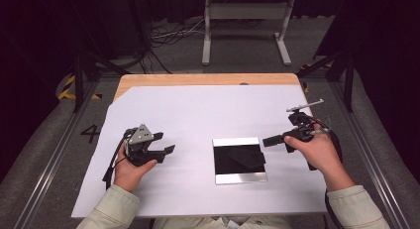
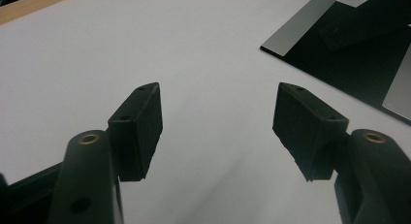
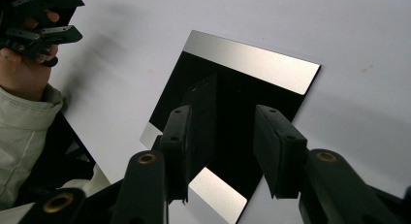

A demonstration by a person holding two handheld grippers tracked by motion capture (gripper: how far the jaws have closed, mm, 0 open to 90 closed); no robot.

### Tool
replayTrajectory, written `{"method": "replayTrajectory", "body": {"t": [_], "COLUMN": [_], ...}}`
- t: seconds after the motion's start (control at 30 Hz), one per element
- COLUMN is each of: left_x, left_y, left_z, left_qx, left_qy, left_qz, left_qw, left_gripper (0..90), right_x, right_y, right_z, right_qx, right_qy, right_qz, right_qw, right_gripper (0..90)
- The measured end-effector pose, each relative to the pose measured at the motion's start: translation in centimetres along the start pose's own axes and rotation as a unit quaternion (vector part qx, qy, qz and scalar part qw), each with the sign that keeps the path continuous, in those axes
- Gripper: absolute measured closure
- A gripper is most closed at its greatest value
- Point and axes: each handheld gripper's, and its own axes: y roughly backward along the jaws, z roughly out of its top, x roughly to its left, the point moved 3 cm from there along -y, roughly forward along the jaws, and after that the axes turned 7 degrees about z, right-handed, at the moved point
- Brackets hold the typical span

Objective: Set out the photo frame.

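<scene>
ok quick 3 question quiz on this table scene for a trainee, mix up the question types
1. True or false: the left gripper is clamped on the mirror plate.
2. What lies under the plate? A) white sheet B) green cloth C) bare wood
3. Fill in: the right gripper points its jaws at the ____.

Key:
1. False. Its jaws stand apart with nothing between them, away from the plate.
2. A
3. Mirror plate; nothing is gripped.

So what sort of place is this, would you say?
Probably a lab or recording workspace rather than a home. A wooden table is covered with a white sheet, black curtains hang around it, loose cables lie on the grey floor, and yellow-black hazard tape marks the floor by the left rail.
</scene>
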Motion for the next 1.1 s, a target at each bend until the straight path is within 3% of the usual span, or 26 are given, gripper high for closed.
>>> {"method": "replayTrajectory", "body": {"t": [0.33,0.4,0.53,0.7,1.1], "left_x": [0.0,0.1,0.1,0.1,0.1], "left_y": [0.0,0.0,0.0,0.1,0.1], "left_z": [0.0,0.0,0.0,0.0,0.0], "left_qx": [0.000,0.001,0.001,0.001,0.002], "left_qy": [-0.003,-0.004,-0.003,-0.002,-0.002], "left_qz": [0.001,0.002,0.002,0.004,0.005], "left_qw": [1.0000,1.0000,1.0000,1.0000,1.0000], "left_gripper": [35.7,35.7,35.7,35.8,35.9], "right_x": [-0.1,-0.2,-0.3,-0.2,-0.4], "right_y": [-1.3,-1.5,-1.9,-2.5,-3.9], "right_z": [-0.2,-0.3,-0.5,-0.7,-1.2], "right_qx": [0.011,0.015,0.013,0.027,0.053], "right_qy": [-0.013,-0.036,-0.053,-0.087,-0.109], "right_qz": [0.002,0.002,0.004,0.028,0.045], "right_qw": [0.9999,0.9992,0.9985,0.9955,0.9917], "right_gripper": [57.3,53.9,54.6,56.8,57.3]}}
